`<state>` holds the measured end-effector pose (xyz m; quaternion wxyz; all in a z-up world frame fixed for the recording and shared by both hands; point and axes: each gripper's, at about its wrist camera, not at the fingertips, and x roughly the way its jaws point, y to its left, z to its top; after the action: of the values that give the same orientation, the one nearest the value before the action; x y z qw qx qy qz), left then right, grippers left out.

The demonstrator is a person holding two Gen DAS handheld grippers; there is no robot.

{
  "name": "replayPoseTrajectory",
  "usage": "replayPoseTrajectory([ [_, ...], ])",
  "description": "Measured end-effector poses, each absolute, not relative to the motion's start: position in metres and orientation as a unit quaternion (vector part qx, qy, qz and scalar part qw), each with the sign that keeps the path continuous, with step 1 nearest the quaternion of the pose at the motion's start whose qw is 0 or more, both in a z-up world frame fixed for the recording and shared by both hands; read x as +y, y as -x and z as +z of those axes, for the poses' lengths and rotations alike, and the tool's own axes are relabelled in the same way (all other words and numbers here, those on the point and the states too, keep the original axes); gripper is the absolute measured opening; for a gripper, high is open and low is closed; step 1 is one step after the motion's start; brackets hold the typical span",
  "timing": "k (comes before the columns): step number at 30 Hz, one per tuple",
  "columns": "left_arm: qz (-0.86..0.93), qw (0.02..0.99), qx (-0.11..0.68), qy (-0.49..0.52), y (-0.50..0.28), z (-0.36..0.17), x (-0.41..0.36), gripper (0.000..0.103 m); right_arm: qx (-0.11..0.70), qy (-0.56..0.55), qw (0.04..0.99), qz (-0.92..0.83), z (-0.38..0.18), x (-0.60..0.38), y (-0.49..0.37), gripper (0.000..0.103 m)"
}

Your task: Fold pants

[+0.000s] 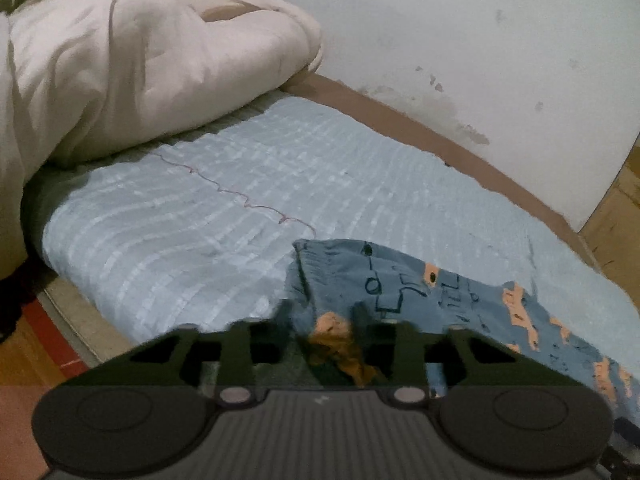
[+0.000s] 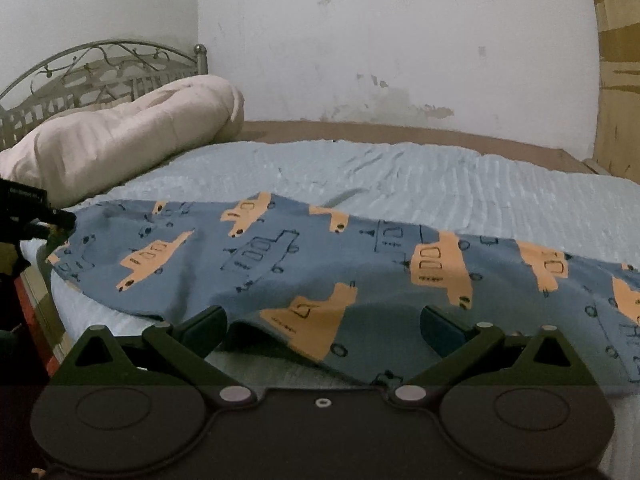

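Note:
Blue pants (image 2: 280, 264) with orange truck prints lie spread across the light blue bedspread (image 2: 440, 184). My right gripper (image 2: 324, 328) is open, its fingers either side of the near edge of the pants. My left gripper (image 1: 322, 316) is shut on a bunched end of the pants (image 1: 400, 280) at the bed's near edge. In the right wrist view the left gripper (image 2: 60, 220) shows at the far left, at the pants' left end.
A rolled pinkish duvet (image 1: 140, 60) lies at the head of the bed by the metal headboard (image 2: 100, 68). A stained white wall (image 2: 400, 40) runs behind the bed. Wooden furniture (image 2: 618, 80) stands at the right. The bedspread (image 1: 220, 208) continues left of the pants.

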<state>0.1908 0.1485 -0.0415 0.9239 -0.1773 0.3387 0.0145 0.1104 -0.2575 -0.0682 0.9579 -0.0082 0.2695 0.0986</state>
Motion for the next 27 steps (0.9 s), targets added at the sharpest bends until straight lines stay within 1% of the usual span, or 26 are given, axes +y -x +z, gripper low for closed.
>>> replayPoseTrajectory([
  [2, 0.030, 0.927, 0.330, 0.176, -0.188, -0.035, 0.146, 0.018, 0.272, 0.007, 0.957, 0.099, -0.069, -0.256, -0.109, 0.102],
  [4, 0.045, 0.938, 0.304, 0.158, -0.183, -0.020, 0.142, 0.016, 0.273, 0.008, 0.957, 0.100, -0.069, -0.254, -0.107, 0.102],
  [7, 0.048, 0.955, 0.264, 0.126, -0.170, 0.004, 0.133, 0.015, 0.270, 0.013, 0.957, 0.102, -0.066, -0.254, -0.105, 0.102],
  [9, 0.055, 0.961, 0.255, 0.087, -0.166, 0.011, 0.124, 0.015, 0.264, 0.019, 0.959, 0.100, -0.063, -0.254, -0.104, 0.102],
  [11, 0.066, 0.960, 0.266, 0.061, -0.169, 0.004, 0.118, 0.015, 0.262, 0.024, 0.960, 0.096, -0.063, -0.255, -0.106, 0.102],
  [14, 0.072, 0.947, 0.307, 0.066, -0.183, -0.019, 0.121, 0.016, 0.275, 0.033, 0.957, 0.083, -0.069, -0.254, -0.110, 0.102],
  [16, 0.071, 0.940, 0.327, 0.066, -0.189, -0.030, 0.121, 0.019, 0.280, 0.034, 0.956, 0.078, -0.077, -0.255, -0.111, 0.102],
  [18, 0.069, 0.941, 0.324, 0.072, -0.186, -0.032, 0.122, 0.029, 0.276, 0.033, 0.957, 0.078, -0.080, -0.256, -0.109, 0.102],
  [19, 0.072, 0.942, 0.321, 0.073, -0.185, -0.030, 0.121, 0.042, 0.273, 0.035, 0.958, 0.079, -0.079, -0.256, -0.108, 0.102],
  [20, 0.076, 0.943, 0.316, 0.070, -0.183, -0.028, 0.122, 0.063, 0.270, 0.037, 0.959, 0.081, -0.078, -0.256, -0.107, 0.102],
  [22, 0.085, 0.950, 0.297, 0.051, -0.175, -0.022, 0.114, 0.082, 0.258, 0.040, 0.962, 0.083, -0.074, -0.257, -0.106, 0.102],
  [23, 0.091, 0.954, 0.283, 0.038, -0.173, -0.018, 0.109, 0.087, 0.250, 0.041, 0.964, 0.084, -0.071, -0.258, -0.106, 0.102],
  [24, 0.095, 0.958, 0.271, 0.023, -0.170, -0.014, 0.102, 0.089, 0.243, 0.045, 0.965, 0.087, -0.067, -0.258, -0.109, 0.102],
  [26, 0.086, 0.965, 0.248, 0.000, -0.167, -0.006, 0.086, 0.098, 0.233, 0.059, 0.966, 0.098, -0.058, -0.254, -0.122, 0.102],
  [27, 0.080, 0.968, 0.239, -0.007, -0.166, -0.004, 0.078, 0.100, 0.231, 0.070, 0.965, 0.106, -0.053, -0.250, -0.132, 0.102],
])
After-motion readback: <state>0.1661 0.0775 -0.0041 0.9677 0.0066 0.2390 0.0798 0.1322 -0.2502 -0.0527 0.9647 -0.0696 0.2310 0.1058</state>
